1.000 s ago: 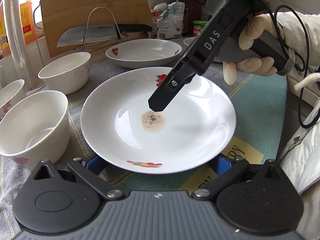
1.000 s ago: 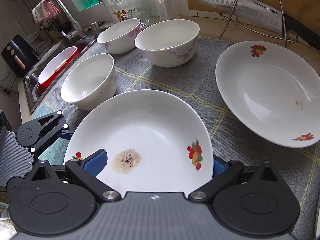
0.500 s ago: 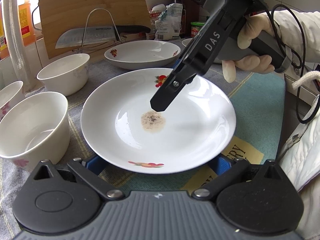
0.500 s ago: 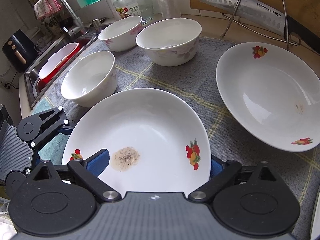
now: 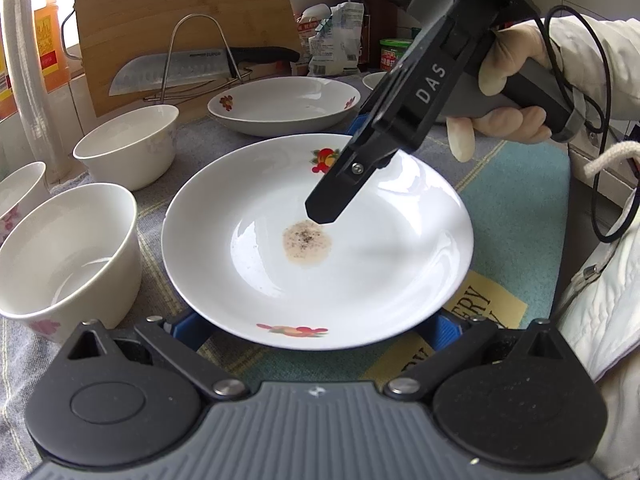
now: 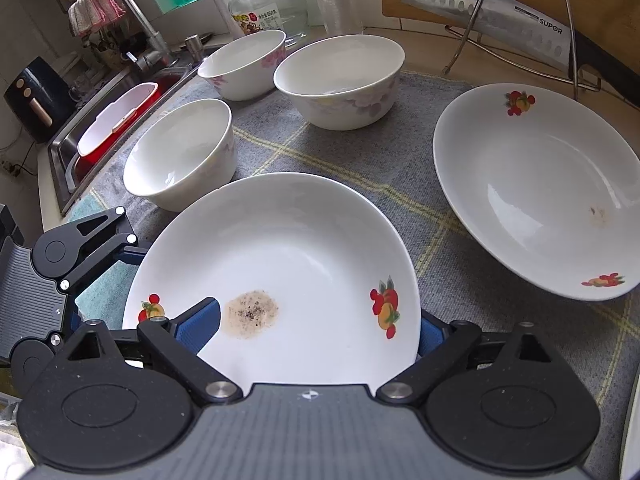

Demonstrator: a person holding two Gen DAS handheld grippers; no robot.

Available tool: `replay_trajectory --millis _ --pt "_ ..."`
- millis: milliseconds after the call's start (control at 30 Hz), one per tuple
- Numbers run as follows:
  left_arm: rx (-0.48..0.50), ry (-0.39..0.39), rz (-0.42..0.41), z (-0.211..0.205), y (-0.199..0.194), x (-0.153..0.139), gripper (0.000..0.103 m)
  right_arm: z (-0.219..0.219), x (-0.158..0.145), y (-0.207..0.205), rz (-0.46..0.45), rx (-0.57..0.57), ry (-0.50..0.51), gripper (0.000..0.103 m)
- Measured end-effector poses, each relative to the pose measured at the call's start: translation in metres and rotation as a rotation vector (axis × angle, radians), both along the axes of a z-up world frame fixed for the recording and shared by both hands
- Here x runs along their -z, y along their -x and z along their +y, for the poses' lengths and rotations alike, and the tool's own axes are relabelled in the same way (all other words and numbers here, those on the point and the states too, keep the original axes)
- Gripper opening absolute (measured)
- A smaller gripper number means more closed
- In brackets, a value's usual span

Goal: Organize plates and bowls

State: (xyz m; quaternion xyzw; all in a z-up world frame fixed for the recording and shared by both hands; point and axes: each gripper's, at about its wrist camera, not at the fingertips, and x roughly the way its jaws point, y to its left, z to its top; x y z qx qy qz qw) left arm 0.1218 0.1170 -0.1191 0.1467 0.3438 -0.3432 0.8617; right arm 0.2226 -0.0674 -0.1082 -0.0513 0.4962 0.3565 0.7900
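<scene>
Presently right claw [image 6: 316, 326] straddles the soiled plate [image 6: 288, 264]: one finger inside near the stain [image 6: 251, 313], the other outside the rim. Jaws apart, have just been closing, likely for a rim pinch. Left claw [image 5: 316, 330] is spread wide beneath the plate's near edge, probably steadying. Otherwise unchanged from a second back.

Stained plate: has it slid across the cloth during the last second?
No. The stained plate sits in the same spot, its rim as near the closest bowl and the second plate behind it as before.
</scene>
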Motion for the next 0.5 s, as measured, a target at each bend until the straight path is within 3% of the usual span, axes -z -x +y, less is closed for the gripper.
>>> replay_trajectory --millis 500 --pt "0.014 -0.016 -0.008 0.0018 0.0021 0.0000 0.103 -0.0026 -0.0024 -0.0004 0.000 -0.005 -0.015 0.096"
